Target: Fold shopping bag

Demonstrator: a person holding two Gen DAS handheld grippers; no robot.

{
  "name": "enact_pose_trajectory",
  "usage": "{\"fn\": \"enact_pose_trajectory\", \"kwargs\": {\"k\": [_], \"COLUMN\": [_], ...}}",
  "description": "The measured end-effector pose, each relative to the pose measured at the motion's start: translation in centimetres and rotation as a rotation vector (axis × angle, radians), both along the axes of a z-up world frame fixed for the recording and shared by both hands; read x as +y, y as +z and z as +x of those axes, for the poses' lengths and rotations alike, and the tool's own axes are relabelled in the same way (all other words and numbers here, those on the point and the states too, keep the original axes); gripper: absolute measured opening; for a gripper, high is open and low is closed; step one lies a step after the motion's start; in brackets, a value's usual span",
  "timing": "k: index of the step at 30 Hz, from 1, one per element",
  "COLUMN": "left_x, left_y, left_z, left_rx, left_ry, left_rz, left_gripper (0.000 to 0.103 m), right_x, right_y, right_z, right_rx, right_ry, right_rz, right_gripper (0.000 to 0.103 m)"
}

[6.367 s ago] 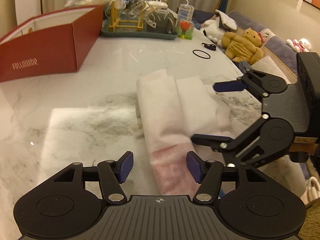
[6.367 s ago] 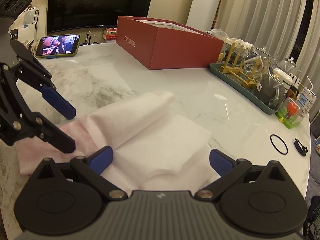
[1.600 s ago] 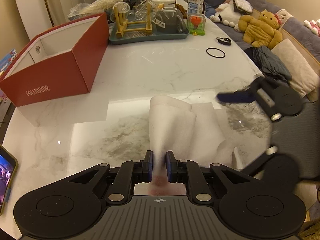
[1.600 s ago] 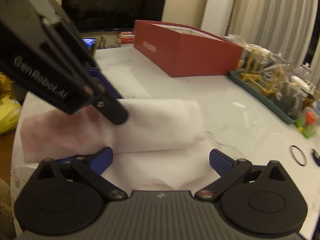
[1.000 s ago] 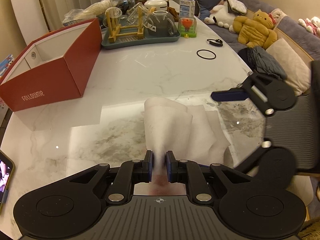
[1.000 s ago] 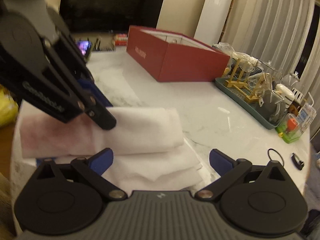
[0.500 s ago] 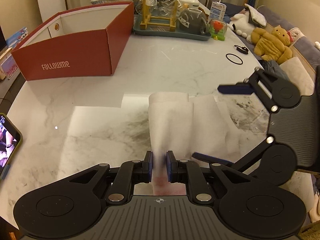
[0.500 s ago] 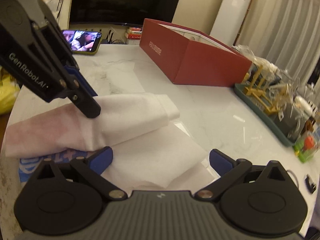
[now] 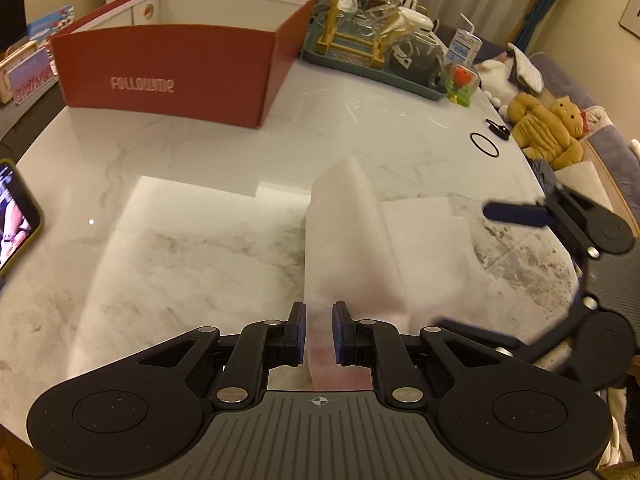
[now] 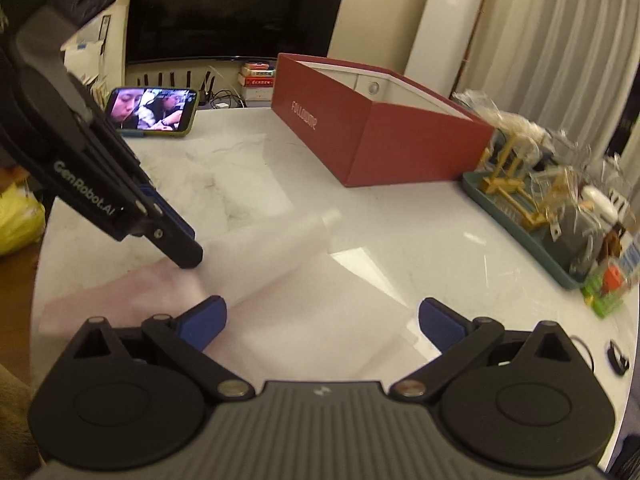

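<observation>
A white non-woven shopping bag (image 9: 360, 248) with a pink printed end lies partly folded on the marble table (image 9: 180, 208). My left gripper (image 9: 319, 332) is shut on the pink end of the bag and lifts that flap into a ridge. The bag also shows in the right wrist view (image 10: 304, 292), blurred. My right gripper (image 10: 322, 318) is open and empty, just above the flat right part of the bag. It shows in the left wrist view (image 9: 476, 268) at the right. The left gripper's fingers (image 10: 176, 240) pinch the bag at the left.
A red open box (image 9: 180, 56) stands at the back left. A green tray of glassware (image 9: 376, 60) is behind it, with a juice carton (image 9: 466, 44) and a small toy (image 9: 462, 84). A black ring (image 9: 484, 146) lies at the right. A phone (image 10: 154, 112) rests at the table's edge.
My left gripper, still shut on the bag's pink end, has swung left and lifted the flap into a taller ridge. My right gripper has stayed open beside it.
</observation>
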State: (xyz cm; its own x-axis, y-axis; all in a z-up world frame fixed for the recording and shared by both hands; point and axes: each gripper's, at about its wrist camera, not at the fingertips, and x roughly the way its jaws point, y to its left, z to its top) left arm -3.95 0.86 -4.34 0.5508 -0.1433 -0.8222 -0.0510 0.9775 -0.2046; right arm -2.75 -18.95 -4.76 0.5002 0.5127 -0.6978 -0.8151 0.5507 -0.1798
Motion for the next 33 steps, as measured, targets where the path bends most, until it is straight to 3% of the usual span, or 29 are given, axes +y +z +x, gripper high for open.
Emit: {"fn": "enact_pose_trajectory", "kwargs": {"k": [1, 4, 8, 10, 12, 13, 14, 16, 17, 18, 22, 25, 28, 29, 33], "left_x": [0.4, 1.1, 1.4, 1.3, 1.2, 1.2, 1.1, 1.2, 1.3, 1.3, 1.2, 1.2, 1.3, 1.3, 0.9], "left_y": [-0.2, -0.8, -0.9, -0.8, -0.7, -0.6, -0.5, -0.4, -0.3, -0.2, -0.1, -0.2, -0.4, -0.4, 0.1], "left_z": [-0.2, -0.5, -0.5, -0.4, -0.5, -0.5, -0.6, -0.7, -0.8, -0.8, -1.2, -1.3, -1.5, -1.5, -2.3], "left_rx": [0.003, 0.005, 0.001, 0.008, -0.001, -0.008, -0.013, -0.021, -0.026, -0.03, -0.048, -0.048, -0.049, -0.05, -0.076], "left_ry": [0.002, 0.001, 0.002, 0.011, -0.01, -0.02, -0.022, -0.019, -0.016, -0.014, -0.042, -0.053, -0.063, -0.067, -0.105], "left_rz": [-0.01, -0.029, -0.03, -0.015, -0.014, -0.016, -0.017, -0.025, -0.03, -0.036, -0.043, -0.055, -0.068, -0.071, -0.065], "left_gripper": [0.013, 0.013, 0.013, 0.013, 0.013, 0.013, 0.013, 0.013, 0.013, 0.013, 0.013, 0.013, 0.013, 0.013, 0.013], "right_x": [-0.5, -1.3, -0.9, -0.2, 0.8, 1.3, 1.9, 2.0, 1.9, 1.9, 2.4, 3.8, 4.7, 4.6, 4.1], "right_y": [0.1, 0.4, 0.8, 0.6, 0.3, 0.1, 0.0, 0.2, 0.5, 0.9, 2.0, 1.8, 1.0, 0.8, 1.1], "right_z": [-0.3, -2.4, -2.4, -2.1, -1.8, -1.8, -1.7, -0.6, -0.3, 0.0, 1.0, 1.6, 2.2, 2.2, 1.9], "right_rx": [0.028, -0.089, 0.033, 0.068, 0.096, 0.107, 0.118, 0.278, 0.341, 0.363, 0.437, 0.448, 0.475, 0.491, 0.494], "right_ry": [0.015, -0.049, 0.019, 0.028, 0.035, 0.04, 0.046, 0.078, 0.058, 0.038, -0.021, -0.08, -0.104, -0.103, -0.127], "right_rz": [0.025, 0.051, 0.144, 0.137, 0.103, 0.086, 0.07, 0.177, 0.235, 0.266, 0.335, 0.256, 0.214, 0.203, 0.214], "right_gripper": [0.103, 0.103, 0.103, 0.082, 0.007, 0.002, 0.002, 0.013, 0.03, 0.036, 0.035, 0.035, 0.021, 0.011, 0.006]}}
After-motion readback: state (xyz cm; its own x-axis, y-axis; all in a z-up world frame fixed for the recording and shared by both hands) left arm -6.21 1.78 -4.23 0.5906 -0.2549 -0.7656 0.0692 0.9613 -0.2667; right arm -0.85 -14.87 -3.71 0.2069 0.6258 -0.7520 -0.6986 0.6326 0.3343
